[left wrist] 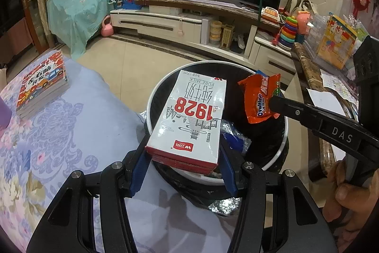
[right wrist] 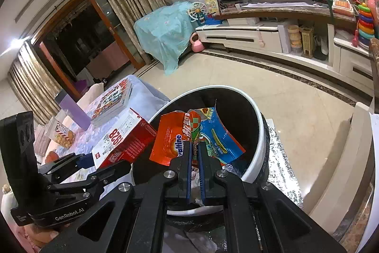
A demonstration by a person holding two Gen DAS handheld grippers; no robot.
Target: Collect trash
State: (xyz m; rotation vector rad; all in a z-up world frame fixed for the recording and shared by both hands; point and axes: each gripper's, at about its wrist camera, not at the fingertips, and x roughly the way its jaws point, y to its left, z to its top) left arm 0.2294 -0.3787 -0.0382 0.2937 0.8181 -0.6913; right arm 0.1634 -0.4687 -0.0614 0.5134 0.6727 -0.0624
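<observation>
Left tool (left wrist: 182,153) pinching boxy milk carton (left wrist: 189,115); right tool (right wrist: 195,153) pinching crinkly foil wrappers (right wrist: 196,134) over round bin (right wrist: 258,134).

Right gripper (right wrist: 194,153) clamped on crumpled orange Ovaltine and blue foil wrappers (right wrist: 189,136) above black-lined white round bin (right wrist: 257,158); at left, left gripper (right wrist: 94,164) gripping red-and-white milk carton (right wrist: 123,141) over bin rim.
</observation>
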